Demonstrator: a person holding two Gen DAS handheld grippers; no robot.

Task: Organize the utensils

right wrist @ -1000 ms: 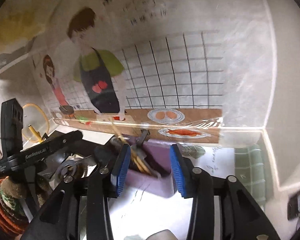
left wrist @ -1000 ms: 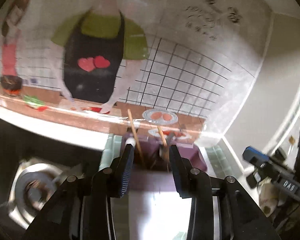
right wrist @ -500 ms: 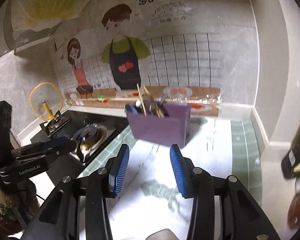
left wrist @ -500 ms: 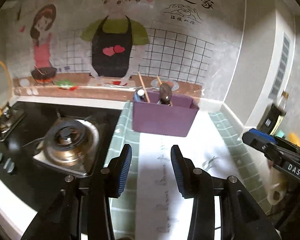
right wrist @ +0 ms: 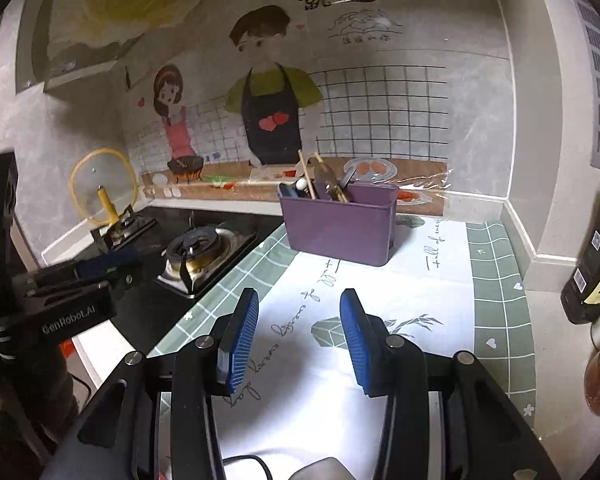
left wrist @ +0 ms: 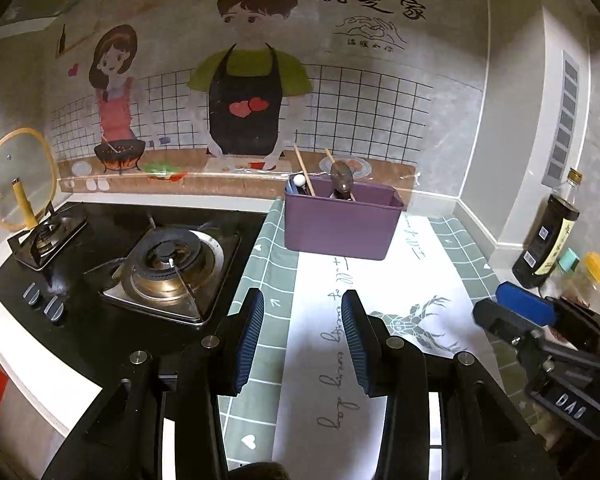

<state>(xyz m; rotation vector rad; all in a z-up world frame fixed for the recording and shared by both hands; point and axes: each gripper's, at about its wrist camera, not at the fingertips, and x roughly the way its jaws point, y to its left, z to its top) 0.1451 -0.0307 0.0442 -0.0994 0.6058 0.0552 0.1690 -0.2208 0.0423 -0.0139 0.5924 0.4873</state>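
Note:
A purple utensil box [left wrist: 340,222] [right wrist: 336,224] stands on the patterned mat near the back wall. Chopsticks [left wrist: 303,168] [right wrist: 306,174], a dark spoon [left wrist: 342,178] and other handles stick up out of it. My left gripper [left wrist: 302,340] hovers open over the mat, well short of the box, with nothing between its blue pads. My right gripper [right wrist: 298,340] is also open and empty, at a similar distance from the box. Each gripper shows at the edge of the other's view: the right gripper [left wrist: 540,320] on the right, the left gripper [right wrist: 80,276] on the left.
A black gas hob [left wrist: 168,264] with two burners lies left of the mat [left wrist: 332,340]. A glass lid [left wrist: 18,178] stands upright at the far left. Bottles and jars [left wrist: 550,240] [right wrist: 596,264] crowd the right corner by the wall.
Both grippers have drawn back from the purple box, which was right at their fingertips and now stands far off. The hob and the mat have come into view. Jaws stay apart.

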